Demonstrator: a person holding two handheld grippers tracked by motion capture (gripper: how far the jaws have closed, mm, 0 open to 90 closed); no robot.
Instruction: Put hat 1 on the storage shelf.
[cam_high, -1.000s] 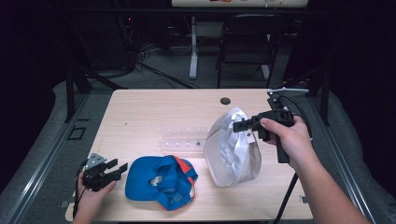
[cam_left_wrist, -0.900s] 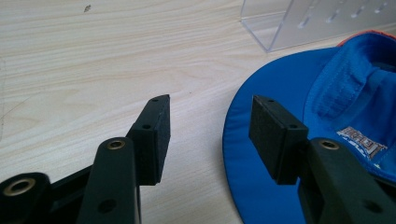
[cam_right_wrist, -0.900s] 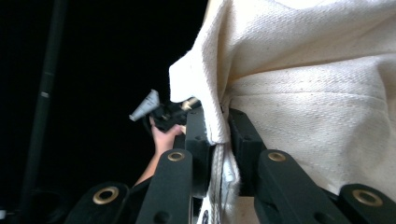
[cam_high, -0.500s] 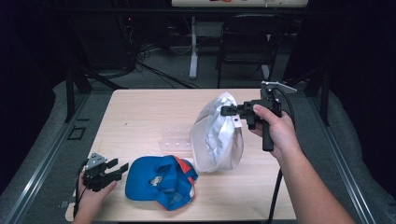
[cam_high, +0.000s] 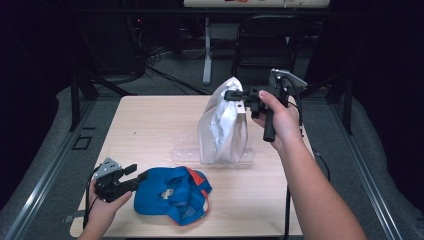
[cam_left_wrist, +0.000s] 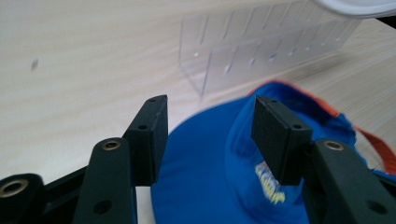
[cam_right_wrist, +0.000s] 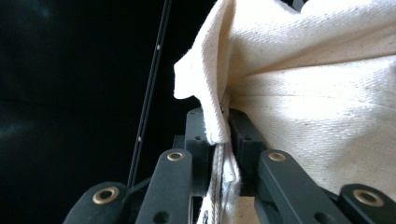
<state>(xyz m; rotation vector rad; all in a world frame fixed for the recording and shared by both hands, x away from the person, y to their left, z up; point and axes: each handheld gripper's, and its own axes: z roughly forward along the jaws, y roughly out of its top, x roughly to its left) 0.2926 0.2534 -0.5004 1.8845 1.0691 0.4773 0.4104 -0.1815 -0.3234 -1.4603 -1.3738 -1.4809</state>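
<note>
- At the near left corner of the table (cam_high: 150, 120), the left gripper (cam_high: 136, 176) lies low in the person's left hand (cam_high: 102, 212), and its tips point to the right, toward a blue cap (cam_high: 172, 194).
- Its jaws stand well apart and have just been opening; in the left gripper view the two black pads (cam_left_wrist: 152, 135) have nothing pressed between them, and the blue cap (cam_left_wrist: 219, 172) lies just behind and below them.
- This cap rests flat on the wood near the front edge, a little left of the middle, with an orange trim on its right side and a small yellow mark on the front.
- Beyond the cap, near the middle of the table, a clear plastic rack (cam_high: 187, 150) with slots stands on the surface; in the left gripper view the rack (cam_left_wrist: 252, 56) is behind the cap and apart from it.
- Over the right part of this rack hangs a white cloth cap (cam_high: 222, 125), with its lower edge at the rack; I cannot tell if the two are touching.
- Farther back and to the right, the right gripper (cam_high: 231, 95) is held level in the right hand (cam_high: 280, 117) and points to the left.
- Its jaws are clamped together on the top edge of the white cloth cap (cam_right_wrist: 299, 93); in the right gripper view a fold of the fabric is squeezed between the pads.
</note>
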